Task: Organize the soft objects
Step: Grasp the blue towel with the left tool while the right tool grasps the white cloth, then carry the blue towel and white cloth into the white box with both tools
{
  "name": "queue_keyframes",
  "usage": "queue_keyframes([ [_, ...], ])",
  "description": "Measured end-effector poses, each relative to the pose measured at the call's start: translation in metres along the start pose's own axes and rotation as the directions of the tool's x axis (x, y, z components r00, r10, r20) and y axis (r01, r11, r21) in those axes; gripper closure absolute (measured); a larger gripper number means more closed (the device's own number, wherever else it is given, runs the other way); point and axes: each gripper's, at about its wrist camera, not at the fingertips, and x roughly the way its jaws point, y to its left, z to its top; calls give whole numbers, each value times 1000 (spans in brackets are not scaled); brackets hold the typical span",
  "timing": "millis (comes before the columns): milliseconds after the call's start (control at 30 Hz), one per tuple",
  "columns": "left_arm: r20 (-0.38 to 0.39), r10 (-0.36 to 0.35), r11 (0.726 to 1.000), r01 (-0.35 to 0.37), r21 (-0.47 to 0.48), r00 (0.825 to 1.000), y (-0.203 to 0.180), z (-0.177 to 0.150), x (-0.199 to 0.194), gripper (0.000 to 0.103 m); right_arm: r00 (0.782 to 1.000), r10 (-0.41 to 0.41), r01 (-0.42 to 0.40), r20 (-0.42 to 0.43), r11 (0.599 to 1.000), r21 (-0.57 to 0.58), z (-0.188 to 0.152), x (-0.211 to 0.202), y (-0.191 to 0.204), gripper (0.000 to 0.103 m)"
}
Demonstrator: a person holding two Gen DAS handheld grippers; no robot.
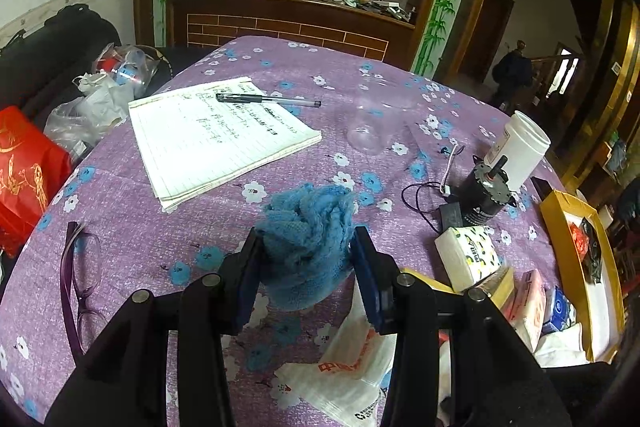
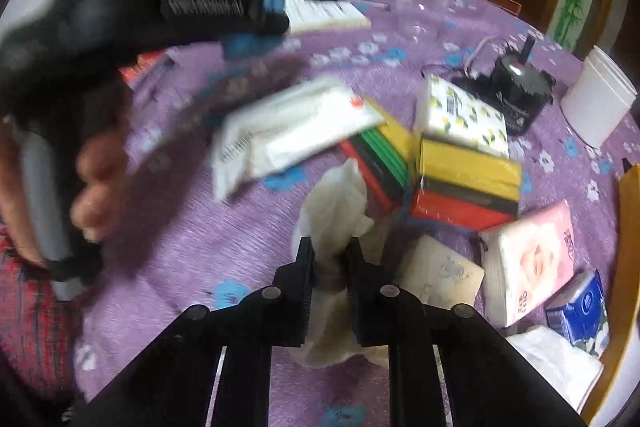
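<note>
A crumpled blue cloth (image 1: 312,211) hangs just above the purple flowered tablecloth (image 1: 140,211), and my left gripper (image 1: 308,233) is shut on it, its blue pads pressing both sides. In the right wrist view my right gripper (image 2: 330,243) is shut on a crumpled white cloth (image 2: 340,199), which bunches up above the narrow jaws and trails below them. Around it lie soft packs: a lemon-print tissue pack (image 2: 460,111), a pink tissue pack (image 2: 528,259), a blue tissue pack (image 2: 580,311) and stacked yellow-and-red sponges (image 2: 468,183).
A notebook (image 1: 216,135) with a pen, a clear glass (image 1: 372,123), a black motor (image 1: 484,191) and a white jar (image 1: 520,147) stand farther back. Purple spectacles (image 1: 76,267) lie at the left. A yellow-rimmed box (image 1: 560,239) sits at the right edge. A white plastic bag (image 2: 292,131) lies mid-table.
</note>
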Motion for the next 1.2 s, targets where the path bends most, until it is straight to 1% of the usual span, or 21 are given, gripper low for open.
queue_keyframes([
  [67,6,-10,1000,10,8,1000,-2,-1,-2,61,1000,4,-5,23,1000,12,-2,-6,-3,93],
  [100,9,-13,1000,13,12,1000,-3,-1,-3,61,999,22,-23,36,999,23,-3,-10,-5,93],
  [133,12,-18,1000,18,18,1000,-5,-2,-4,61,996,61,-64,61,997,41,-4,-19,-10,93],
  [167,15,-22,999,22,27,1000,-7,-3,-5,61,994,77,-80,76,996,46,-3,-24,-12,93],
  [233,20,-30,999,29,43,999,-11,-4,-6,62,987,95,-103,130,993,57,-7,-43,-21,93],
  [333,25,-36,997,34,65,999,-17,-5,-7,61,976,113,-129,186,989,75,-12,-69,-35,93],
  [400,22,-52,996,50,79,998,-22,-6,-7,61,971,97,-120,219,988,94,-15,-83,-48,93],
  [500,17,-58,993,56,101,998,-28,-9,-6,61,959,51,-94,279,985,146,-21,-97,-79,93],
  [600,17,-55,989,52,135,998,-37,-12,-5,62,951,63,-134,303,967,218,-27,-99,-108,93],
  [767,21,-57,982,52,180,998,-48,-17,-8,61,948,51,-140,314,953,269,-30,-102,-129,93],
  [833,13,-72,982,68,179,997,-50,-17,-9,62,945,47,-148,325,945,293,-31,-106,-138,93],
  [900,-6,-102,981,102,164,995,-52,-16,-12,62,939,43,-158,343,935,317,-30,-111,-146,93],
  [933,-20,-126,980,128,154,992,-53,-15,-14,62,935,30,-154,352,931,329,-32,-115,-150,93],
  [1000,-28,-139,978,142,153,990,-58,-15,-18,62,928,7,-151,372,921,359,-35,-124,-159,93],
  [1100,-32,-152,972,156,175,988,-71,-14,-25,62,916,-32,-154,401,893,424,-42,-139,-183,93],
  [1200,-43,-172,964,177,198,984,-89,-14,-29,62,906,-54,-167,421,867,470,-48,-149,-202,93],
])
